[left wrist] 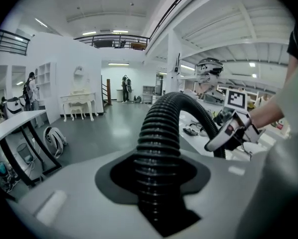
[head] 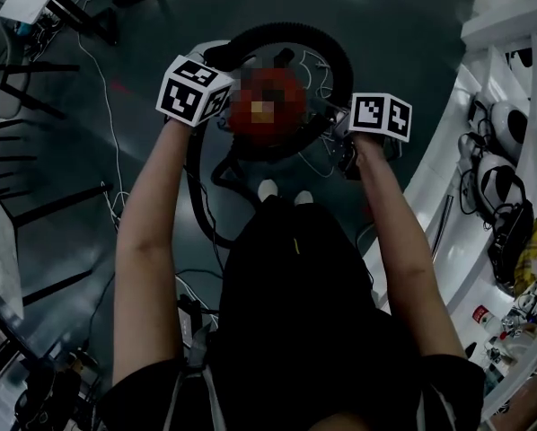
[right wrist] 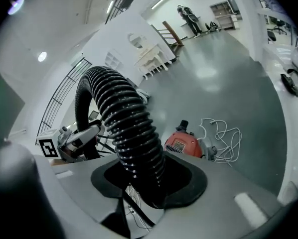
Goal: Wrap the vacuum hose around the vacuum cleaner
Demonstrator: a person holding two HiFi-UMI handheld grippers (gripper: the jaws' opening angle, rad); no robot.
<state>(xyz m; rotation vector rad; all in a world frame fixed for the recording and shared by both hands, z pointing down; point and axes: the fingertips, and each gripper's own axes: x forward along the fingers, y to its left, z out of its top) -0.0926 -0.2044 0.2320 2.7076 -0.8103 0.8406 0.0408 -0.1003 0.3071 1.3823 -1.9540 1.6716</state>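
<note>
Hose [left wrist: 161,128] nearest: black, ribbed, running between left gripper [left wrist: 156,171] jaws, half-closed onto it. Arches over to right gripper [right wrist: 149,183], clamped likewise. Red vacuum [right wrist: 185,144] on floor [right wrist: 238,73], under arch. Hose probably light, springy, resists bending. Ribs aid grip. Best held mid-span, holds spaced.

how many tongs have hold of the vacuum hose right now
2. The left tongs clamp one side of the vacuum hose arch; the right tongs clamp the other side. The red vacuum cleaner sits below them.
</note>
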